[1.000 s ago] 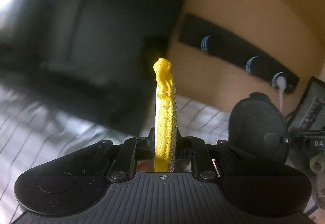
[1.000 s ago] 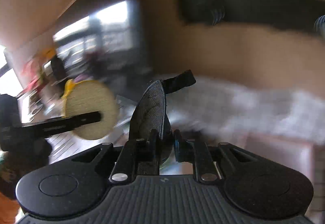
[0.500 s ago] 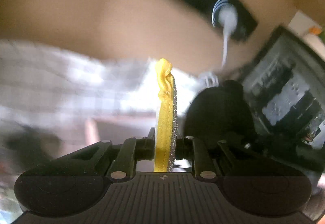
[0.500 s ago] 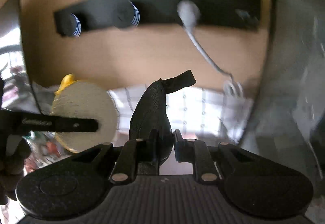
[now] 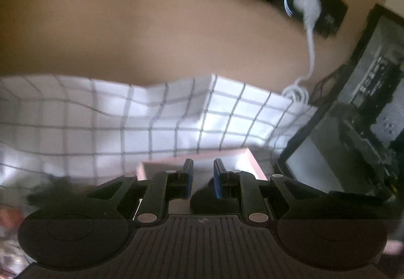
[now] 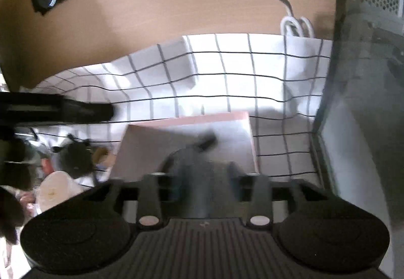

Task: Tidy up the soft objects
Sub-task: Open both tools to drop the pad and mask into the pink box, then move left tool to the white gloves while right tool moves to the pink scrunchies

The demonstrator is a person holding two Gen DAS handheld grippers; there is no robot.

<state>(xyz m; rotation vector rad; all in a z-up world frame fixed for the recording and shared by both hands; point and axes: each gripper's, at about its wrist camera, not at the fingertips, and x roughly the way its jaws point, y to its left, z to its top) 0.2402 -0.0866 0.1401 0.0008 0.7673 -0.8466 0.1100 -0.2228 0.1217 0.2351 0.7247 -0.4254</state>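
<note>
Progress: mid-task | right gripper: jaws just opening, round black soft puff loose between them, over shallow pink-rimmed box | left gripper: fingers apart, empty, above box | remaining: dark and cream soft items left of box, apparently unsorted

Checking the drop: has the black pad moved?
Yes: the black pad sank toward the pink box, between the right tongs, whose jaws have just been opening.
</note>
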